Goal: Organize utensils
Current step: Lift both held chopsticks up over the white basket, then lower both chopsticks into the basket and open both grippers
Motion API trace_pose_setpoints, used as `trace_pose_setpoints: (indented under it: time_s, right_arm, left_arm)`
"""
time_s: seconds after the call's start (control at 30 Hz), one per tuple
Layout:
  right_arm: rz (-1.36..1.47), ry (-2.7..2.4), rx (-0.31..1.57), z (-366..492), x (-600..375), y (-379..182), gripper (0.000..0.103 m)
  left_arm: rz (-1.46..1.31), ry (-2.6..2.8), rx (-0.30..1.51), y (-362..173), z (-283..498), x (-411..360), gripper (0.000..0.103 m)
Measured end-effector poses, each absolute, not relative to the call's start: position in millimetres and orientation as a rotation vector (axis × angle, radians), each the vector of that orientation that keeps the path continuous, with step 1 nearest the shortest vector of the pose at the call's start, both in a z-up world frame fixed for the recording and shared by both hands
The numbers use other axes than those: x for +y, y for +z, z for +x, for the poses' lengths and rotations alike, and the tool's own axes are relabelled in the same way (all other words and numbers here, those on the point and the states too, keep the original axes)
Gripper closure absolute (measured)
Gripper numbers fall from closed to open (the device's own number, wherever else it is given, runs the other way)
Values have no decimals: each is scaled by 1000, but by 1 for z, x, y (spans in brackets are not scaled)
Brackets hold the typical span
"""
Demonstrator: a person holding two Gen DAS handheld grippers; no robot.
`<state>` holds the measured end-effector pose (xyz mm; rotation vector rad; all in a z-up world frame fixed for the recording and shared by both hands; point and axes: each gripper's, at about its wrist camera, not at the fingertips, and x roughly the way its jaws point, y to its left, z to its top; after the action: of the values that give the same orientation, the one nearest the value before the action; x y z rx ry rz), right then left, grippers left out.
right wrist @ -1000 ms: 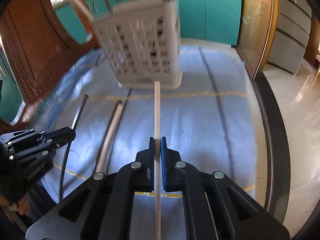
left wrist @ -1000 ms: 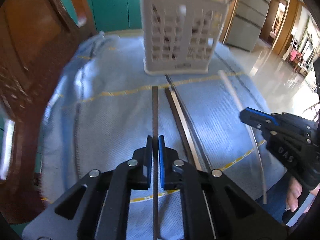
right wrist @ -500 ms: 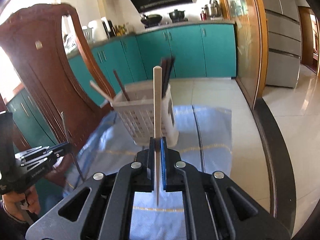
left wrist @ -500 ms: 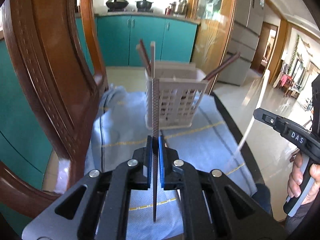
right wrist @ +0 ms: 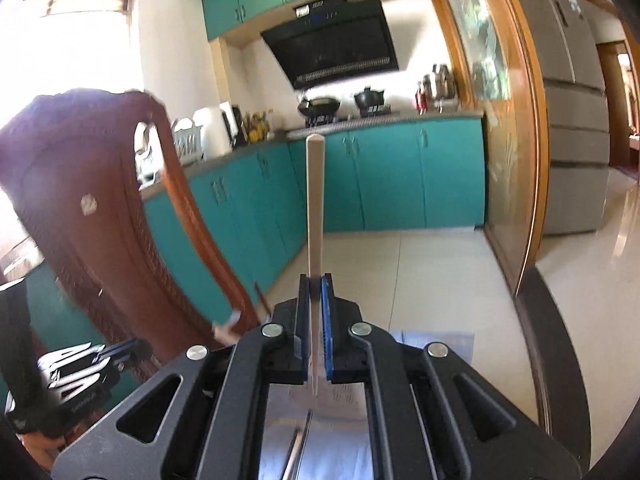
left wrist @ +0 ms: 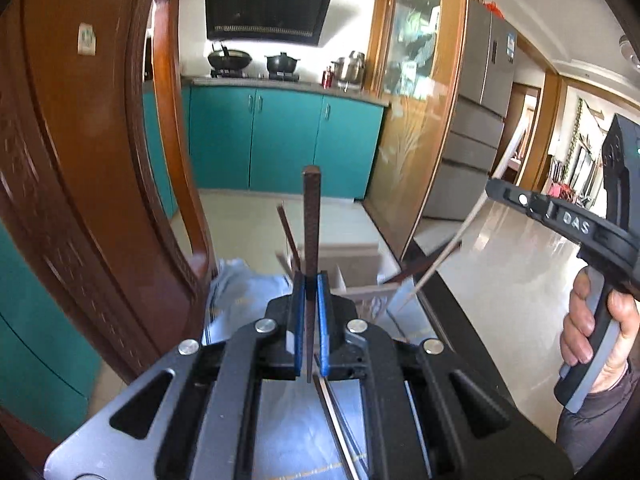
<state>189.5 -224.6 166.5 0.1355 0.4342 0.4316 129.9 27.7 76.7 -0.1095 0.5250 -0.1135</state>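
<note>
Left wrist view: left gripper (left wrist: 311, 300) clamping shut on a dark brown chopstick (left wrist: 311, 216), stick standing upright between the blue pads, top end reaching up against the far teal cabinets (left wrist: 288, 140). Pale utensil basket (left wrist: 352, 256) sitting just beyond the fingers on the blue cloth (left wrist: 240, 292), mostly hidden behind them, other sticks leaning out of its rim. Two more chopsticks (left wrist: 340, 428) lying on the cloth below the gripper. Carved wooden chair back (left wrist: 92, 184) crowding the left side, close to the basket. Dark table edge (left wrist: 460, 320) running along the right, bare tiled floor (left wrist: 500, 264) beyond it. Right gripper (left wrist: 490, 186) hanging at far right in a hand (left wrist: 596, 340), gripping a pale chopstick (left wrist: 472, 220) slanting down toward the basket.

Right wrist view: right gripper (right wrist: 316, 312) pinching closed on the pale chopstick (right wrist: 315, 200), stick pointing straight up. Chair back (right wrist: 100, 216) looming left, left gripper (right wrist: 136, 346) low beside it. Wide floor (right wrist: 432, 272) stretching ahead and right, table edge (right wrist: 548, 340) curving along the right.
</note>
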Motion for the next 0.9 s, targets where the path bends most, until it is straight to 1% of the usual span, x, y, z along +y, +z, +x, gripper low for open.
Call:
trace_pose_setpoints:
  time_s: [0.1, 0.17, 0.37, 0.43, 0.53, 0.7, 0.9]
  right_arm:
    - [142, 406, 408, 206, -217, 176, 97]
    - [127, 394, 411, 217, -211, 173, 97]
    - [63, 365, 444, 238, -193, 143, 97]
    - [61, 367, 471, 243, -192, 127, 97]
    - [82, 372, 509, 247, -194, 108, 97]
    - [78, 374, 517, 239, -196, 87, 97]
    - [55, 385, 497, 229, -195, 87, 97]
  left_arm:
    - [-110, -113, 495, 93, 140, 29, 96]
    - [-96, -115, 472, 107, 150, 27, 96]
    - [-102, -129, 362, 145, 166, 22, 96]
    - [-113, -111, 314, 149, 170, 21, 96]
    - [-124, -92, 297, 140, 183, 15, 96]
    - [-122, -74, 361, 104, 209, 6, 96]
    - [-98, -43, 455, 63, 236, 0, 96]
